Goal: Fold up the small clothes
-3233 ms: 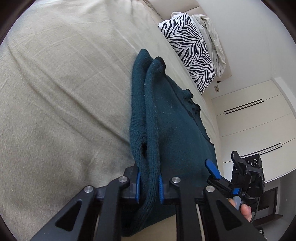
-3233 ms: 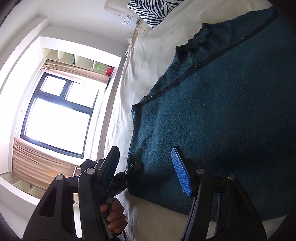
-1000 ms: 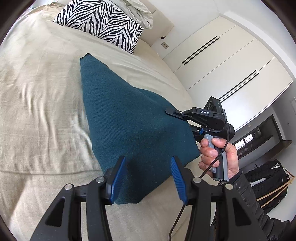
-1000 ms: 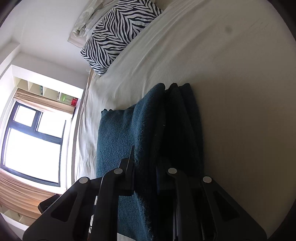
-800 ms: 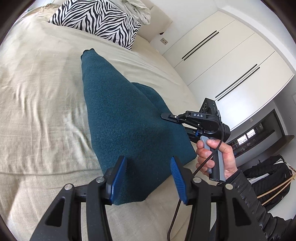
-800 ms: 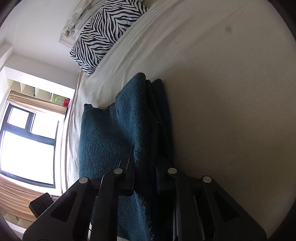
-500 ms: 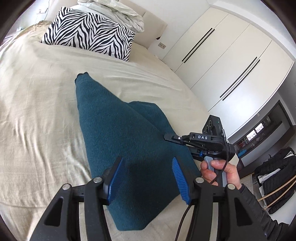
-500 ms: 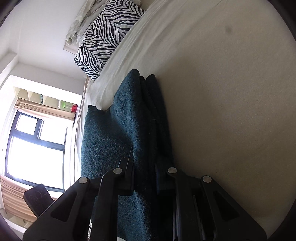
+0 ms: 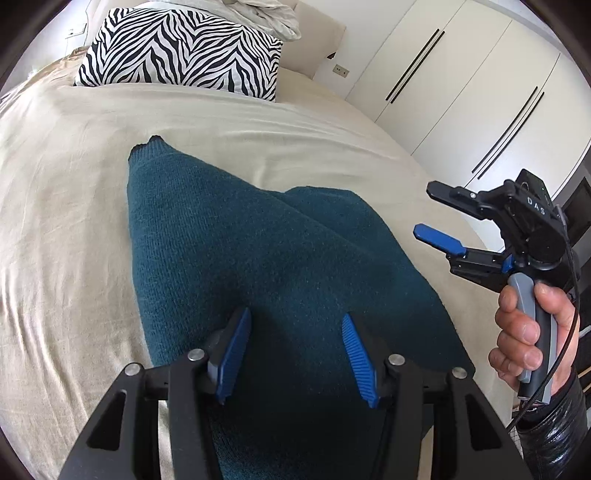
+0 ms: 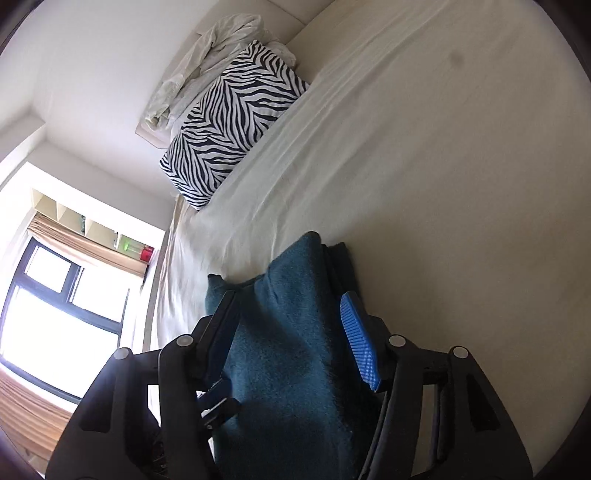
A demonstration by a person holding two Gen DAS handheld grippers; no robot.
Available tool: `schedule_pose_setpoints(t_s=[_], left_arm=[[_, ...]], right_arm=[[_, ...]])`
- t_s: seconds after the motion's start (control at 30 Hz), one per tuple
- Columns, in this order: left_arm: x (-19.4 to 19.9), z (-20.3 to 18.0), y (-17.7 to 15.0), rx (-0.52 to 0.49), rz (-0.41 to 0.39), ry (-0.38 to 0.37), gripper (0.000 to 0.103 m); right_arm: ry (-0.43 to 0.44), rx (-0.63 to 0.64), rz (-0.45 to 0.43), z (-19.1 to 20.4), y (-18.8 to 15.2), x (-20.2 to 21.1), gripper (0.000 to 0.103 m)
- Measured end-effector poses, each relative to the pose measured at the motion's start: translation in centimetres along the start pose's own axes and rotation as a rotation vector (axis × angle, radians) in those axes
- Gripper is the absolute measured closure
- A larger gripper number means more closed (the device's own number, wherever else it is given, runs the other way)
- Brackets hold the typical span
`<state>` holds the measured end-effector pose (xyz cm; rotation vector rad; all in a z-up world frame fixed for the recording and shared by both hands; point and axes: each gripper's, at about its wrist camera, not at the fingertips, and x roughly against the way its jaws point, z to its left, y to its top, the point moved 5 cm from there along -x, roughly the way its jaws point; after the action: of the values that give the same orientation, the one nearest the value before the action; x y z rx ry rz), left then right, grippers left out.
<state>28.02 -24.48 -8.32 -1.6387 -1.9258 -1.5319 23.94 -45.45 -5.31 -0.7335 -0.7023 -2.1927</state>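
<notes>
A dark teal knit sweater (image 9: 258, 266) lies folded on the beige bed sheet (image 9: 62, 206). It also shows in the right wrist view (image 10: 291, 354), seen along its folded edge. My left gripper (image 9: 291, 345) is open and empty, hovering above the near end of the sweater. My right gripper (image 10: 286, 332) is open, its jaws standing either side of the sweater's folded edge without clamping it. In the left wrist view the right gripper (image 9: 430, 214) is off the sweater's right side, held by a hand.
A zebra-print pillow (image 9: 184, 48) and a crumpled white cloth (image 9: 266, 14) lie at the head of the bed. White wardrobe doors (image 9: 461, 85) stand to the right. A window (image 10: 48, 306) is on the far side. The bed's near edge runs below the sweater.
My right gripper has opened and let go of the sweater's edge, then drawn back off it to the right. My left gripper has stayed open and risen slightly over the laid-down sweater.
</notes>
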Motion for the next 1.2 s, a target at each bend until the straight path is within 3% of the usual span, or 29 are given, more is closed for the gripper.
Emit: schedule_pose_setpoints(t_s=[0.13,0.23,0.3,0.37,0.43,0.57,0.63,0.7,0.77,0.83,0.87,0.93,0.97,1.03,1.13,1.2], left_arm=[[0.2,0.1,-0.7,-0.001,-0.022,0.003,0.053],[0.3,0.3,-0.9,0.009,-0.027,-0.011,0.053],[0.3,0.6,-1.0,0.019,-0.025,-0.019,0.057],[0.3,0.8,-0.9,0.027,-0.023,-0.025,0.059],[0.3,0.8,-1.0,0.035,-0.023,-0.029,0.060],[0.3,0.8,-0.9,0.035,-0.021,-0.025,0.060],[0.3,1.0,-0.9,0.044,-0.020,-0.035,0.060],[0.3,1.0,-0.8,0.048,-0.020,-0.038,0.060],[0.4,0.9,-0.9,0.050,-0.020,-0.034,0.061],[0.4,0.8,-0.8,0.050,-0.017,-0.030,0.061],[0.3,0.9,-0.8,0.052,-0.014,-0.033,0.061],[0.4,1.0,-0.7,0.054,-0.007,-0.040,0.061],[0.3,1.1,-0.7,0.055,0.001,-0.042,0.065],[0.4,1.4,-0.8,0.061,0.001,-0.044,0.069],[0.6,1.6,-0.6,0.073,0.002,-0.052,0.070],[1.1,1.6,-0.6,0.085,-0.009,-0.056,0.072]], right_arm=[[0.110,0.037,0.230,4.4,-1.3,-7.0,0.047],[0.089,0.012,0.305,4.7,-2.2,-11.2,0.047],[0.031,-0.020,0.282,3.3,-1.7,-12.8,0.052],[-0.012,-0.067,0.217,1.4,-0.4,-13.1,0.077],[-0.067,-0.058,0.134,0.2,1.0,-12.5,0.085],[-0.211,0.011,0.018,-0.2,2.2,-10.7,0.086],[-0.237,0.013,-0.025,-0.2,2.3,-9.3,0.083],[-0.134,0.005,-0.007,1.0,1.9,-8.8,0.082],[0.016,0.025,0.073,2.9,1.1,-8.8,0.082],[0.091,0.061,0.172,5.0,-0.7,-9.6,0.082],[0.088,0.084,0.203,5.4,-1.8,-10.0,0.082],[-0.011,0.101,0.235,3.2,-3.3,-10.3,0.081],[0.011,0.059,0.229,1.4,-3.3,-10.1,0.090],[0.087,-0.045,0.196,-0.8,-2.8,-8.3,0.097],[-0.002,-0.027,0.098,-1.3,-2.3,-3.7,0.090],[0.018,-0.037,0.074,-1.0,-2.7,-1.0,0.083]])
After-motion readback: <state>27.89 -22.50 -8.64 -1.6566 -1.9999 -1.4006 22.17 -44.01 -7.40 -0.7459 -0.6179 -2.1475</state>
